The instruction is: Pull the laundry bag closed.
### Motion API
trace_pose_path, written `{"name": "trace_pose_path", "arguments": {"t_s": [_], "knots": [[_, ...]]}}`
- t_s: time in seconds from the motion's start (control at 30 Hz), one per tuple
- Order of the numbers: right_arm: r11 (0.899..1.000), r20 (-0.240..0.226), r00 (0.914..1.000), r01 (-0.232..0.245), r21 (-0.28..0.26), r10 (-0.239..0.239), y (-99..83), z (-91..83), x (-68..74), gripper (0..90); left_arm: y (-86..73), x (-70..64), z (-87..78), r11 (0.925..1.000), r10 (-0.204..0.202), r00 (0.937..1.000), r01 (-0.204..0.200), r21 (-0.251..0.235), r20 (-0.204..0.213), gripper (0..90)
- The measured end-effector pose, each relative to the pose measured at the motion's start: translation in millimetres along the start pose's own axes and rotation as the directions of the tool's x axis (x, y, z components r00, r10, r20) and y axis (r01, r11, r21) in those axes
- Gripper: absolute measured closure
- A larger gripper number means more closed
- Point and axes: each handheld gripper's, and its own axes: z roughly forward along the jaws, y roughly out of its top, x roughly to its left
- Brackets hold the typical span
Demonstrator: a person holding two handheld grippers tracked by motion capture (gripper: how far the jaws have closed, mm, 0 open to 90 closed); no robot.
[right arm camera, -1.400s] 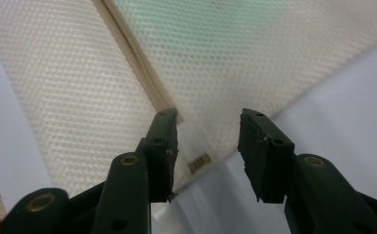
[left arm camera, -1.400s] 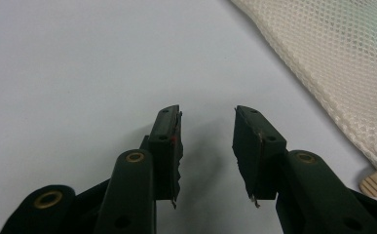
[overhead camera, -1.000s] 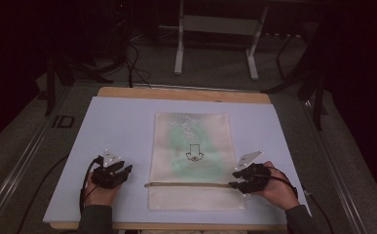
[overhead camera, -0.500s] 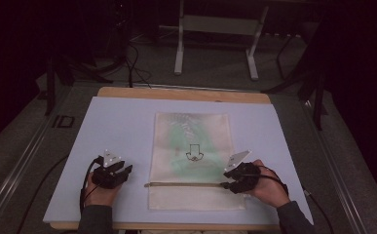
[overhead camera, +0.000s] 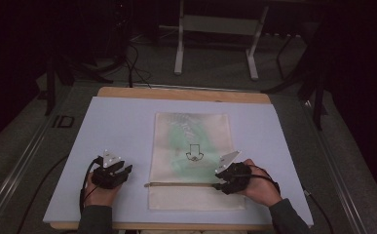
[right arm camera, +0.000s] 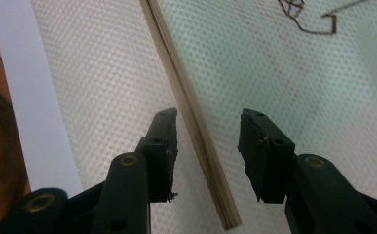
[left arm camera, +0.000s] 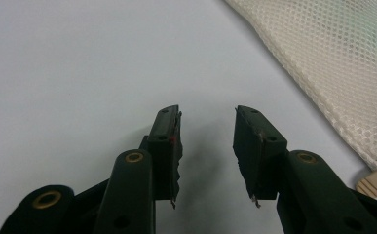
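Item: mesh bag (overhead camera: 192,161), cream, lying flat at the middle of my desk (overhead camera: 122,122), a green shape inside it and a dark drawn mark on its face; what the green thing is I cannot tell in this dim light.

Item: zip strip (overhead camera: 179,184), tan, running across the bag near its front edge.

Item: my right tool (right arm camera: 208,156), jaws released and apart, one on either side of the zip strip at the bag's right side.

Item: my left tool (left arm camera: 206,146), jaws released, nothing between them, over bare desk just left of the bag.
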Motion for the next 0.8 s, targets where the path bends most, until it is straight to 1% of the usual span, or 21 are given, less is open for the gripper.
{"name": "trace_pose_path", "arguments": {"t_s": [0.13,0.4,0.8], "knots": [[1.000,-0.006,0.9998,0.017,0.005,-0.017,6.6,4.0,2.4,58.5,0.0,-0.2,0.1,1.0000,0.001,1.0000,-0.001,0.000,0.000,61.7],[0.999,-0.023,0.9985,0.049,-0.002,-0.049,19.8,11.1,7.2,58.4,0.0,-0.1,0.1,1.0000,0.001,1.0000,-0.001,0.001,-0.001,61.4],[0.997,-0.038,0.9962,0.078,-0.008,-0.078,36.2,20.1,13.1,58.2,0.0,-0.7,0.4,1.0000,0.000,1.0000,0.000,0.004,-0.002,60.9]]}}
